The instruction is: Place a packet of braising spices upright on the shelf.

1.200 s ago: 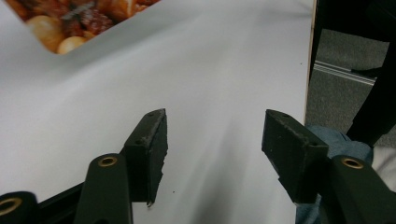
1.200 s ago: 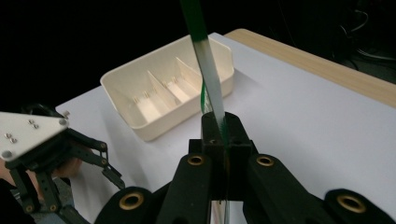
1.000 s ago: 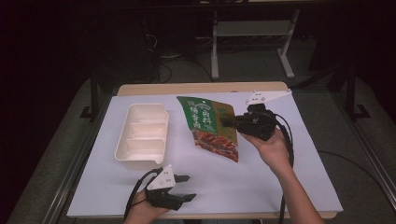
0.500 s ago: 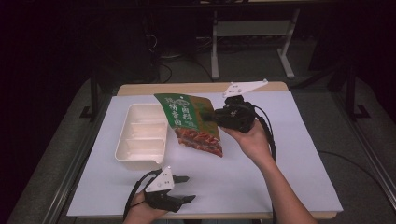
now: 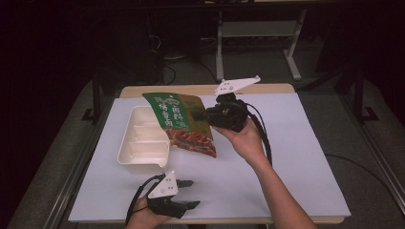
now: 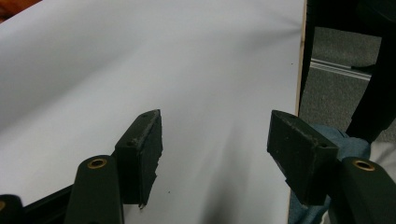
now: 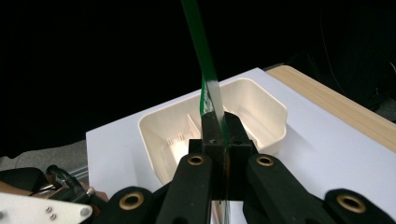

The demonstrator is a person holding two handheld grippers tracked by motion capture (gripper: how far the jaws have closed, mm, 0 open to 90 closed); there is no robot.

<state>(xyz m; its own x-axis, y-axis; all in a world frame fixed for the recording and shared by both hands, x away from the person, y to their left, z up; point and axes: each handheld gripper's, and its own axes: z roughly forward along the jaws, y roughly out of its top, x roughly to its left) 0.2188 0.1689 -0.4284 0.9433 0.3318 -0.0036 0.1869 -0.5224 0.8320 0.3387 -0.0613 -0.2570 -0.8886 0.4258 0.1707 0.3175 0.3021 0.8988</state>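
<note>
Pouch (image 7: 208, 84) edge-on (print unreadable), top cropped

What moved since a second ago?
The right gripper, clamped on the green food pouch, carried it leftward and up, so it now hangs partly over the white tray. The left gripper stayed open near the table's front edge; the tray did not move.

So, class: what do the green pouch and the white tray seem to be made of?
Green pouch: probably thin glossy plastic film, printed, flat and edge-thin in the right hand-held gripper. White tray: likely matte moulded plastic, cream-white, with thin walls, rounded corners and ribs dividing it.
</note>
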